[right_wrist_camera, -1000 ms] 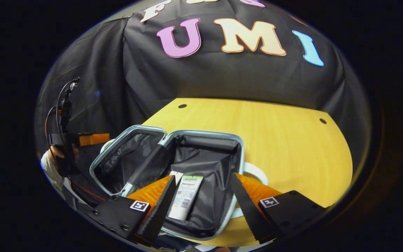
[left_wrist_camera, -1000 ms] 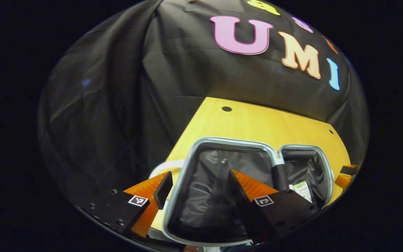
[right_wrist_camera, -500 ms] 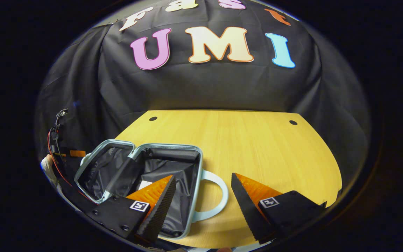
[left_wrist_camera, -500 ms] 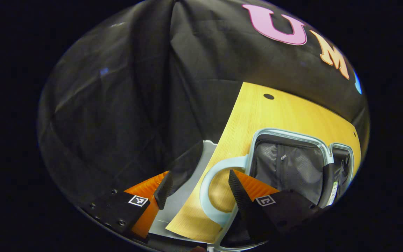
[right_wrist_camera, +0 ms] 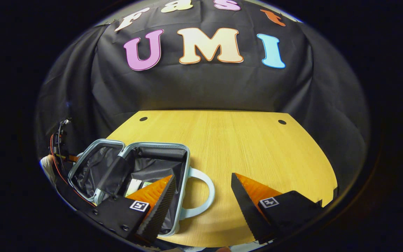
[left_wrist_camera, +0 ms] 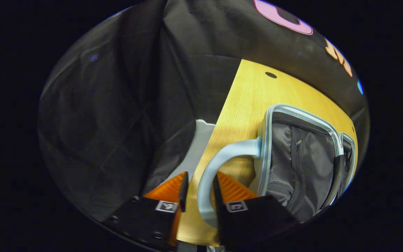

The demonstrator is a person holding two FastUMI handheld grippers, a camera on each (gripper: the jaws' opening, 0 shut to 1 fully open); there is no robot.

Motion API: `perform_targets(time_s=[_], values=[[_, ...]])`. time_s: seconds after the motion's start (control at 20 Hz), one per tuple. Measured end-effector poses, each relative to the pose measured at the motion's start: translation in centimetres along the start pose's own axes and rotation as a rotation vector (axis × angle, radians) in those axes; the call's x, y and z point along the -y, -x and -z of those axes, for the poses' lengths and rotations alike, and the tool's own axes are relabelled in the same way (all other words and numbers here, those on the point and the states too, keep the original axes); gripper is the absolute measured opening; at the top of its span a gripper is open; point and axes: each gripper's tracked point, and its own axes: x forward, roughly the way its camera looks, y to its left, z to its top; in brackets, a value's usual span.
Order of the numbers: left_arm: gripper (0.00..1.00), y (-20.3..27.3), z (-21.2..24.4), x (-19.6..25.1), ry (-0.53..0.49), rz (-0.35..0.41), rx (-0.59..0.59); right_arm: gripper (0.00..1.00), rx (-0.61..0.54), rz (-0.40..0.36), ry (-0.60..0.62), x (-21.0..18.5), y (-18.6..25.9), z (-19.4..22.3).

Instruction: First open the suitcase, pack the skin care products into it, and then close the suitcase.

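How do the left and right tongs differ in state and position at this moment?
The left tongs are closed on the suitcase handle; the right tongs are wide open, gripping nothing. The left tongs sit at the table edge; the right hover over bare wood beside the open suitcase.

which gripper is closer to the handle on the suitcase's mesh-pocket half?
Left. The left gripper straddles that handle, one finger on each side. The right gripper hangs open over the table beside the other half's handle.

The pale blue suitcase (right_wrist_camera: 184, 164) lies open flat on the wooden table, its dark-lined halves side by side, each with a looped handle (left_wrist_camera: 206, 182). A skin care tube (right_wrist_camera: 133, 186) rests inside.
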Motion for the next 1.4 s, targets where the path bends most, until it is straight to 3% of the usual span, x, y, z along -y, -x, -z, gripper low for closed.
perform_targets(time_s=[0.05, 0.1, 0.3, 0.65, 0.8, 0.85, 0.9, 1.0, 1.1, 1.15, 1.2, 1.4], values=[[0.14, 0.8, -0.5, -0.3, -0.01, -0.002, 0.0, 0.93, 0.004, 0.001, -0.002, 0.2, 0.1, 0.0], [0.13, 1.3, -1.1, -0.3, -0.02, -0.004, 0.007, 0.98, 0.008, 0.0, -0.002, 0.4, 0.2, -0.1], [0.05, 4.0, -2.2, 1.5, -0.052, 0.005, 0.034, 0.98, 0.055, 0.018, -0.005, 1.9, 0.6, -0.7], [0.02, 15.2, -8.0, 5.1, -0.164, 0.021, 0.24, 0.98, 0.099, -0.024, -0.02, 3.6, 0.4, -0.5], [0.02, 18.9, -9.3, 7.8, -0.2, -0.006, 0.295, 0.98, 0.103, -0.078, -0.034, 4.3, 0.1, -0.4], [0.02, 20.0, -9.3, 8.7, -0.212, -0.022, 0.307, 0.94, 0.089, -0.101, -0.031, 4.4, 0.2, -0.2], [0.02, 21.0, -9.3, 9.5, -0.227, -0.038, 0.313, 0.98, 0.081, -0.126, -0.019, 4.7, 0.4, -0.2], [0.02, 22.8, -9.3, 11.1, -0.252, -0.078, 0.331, 0.98, 0.089, -0.148, 0.021, 6.0, 0.8, -0.8], [0.02, 24.6, -9.9, 14.3, -0.28, -0.058, 0.375, 0.98, 0.101, -0.18, 0.044, 7.1, 1.2, -1.2], [0.02, 25.6, -10.0, 15.8, -0.293, -0.043, 0.39, 0.94, 0.103, -0.209, 0.047, 7.2, 1.4, -1.4], [0.02, 26.5, -10.1, 17.3, -0.301, -0.029, 0.403, 0.98, 0.108, -0.225, 0.049, 7.7, 1.5, -1.7], [0.02, 28.1, -9.7, 22.5, -0.307, 0.011, 0.426, 0.98, 0.131, -0.23, 0.037, 10.2, 1.6, -2.8]])
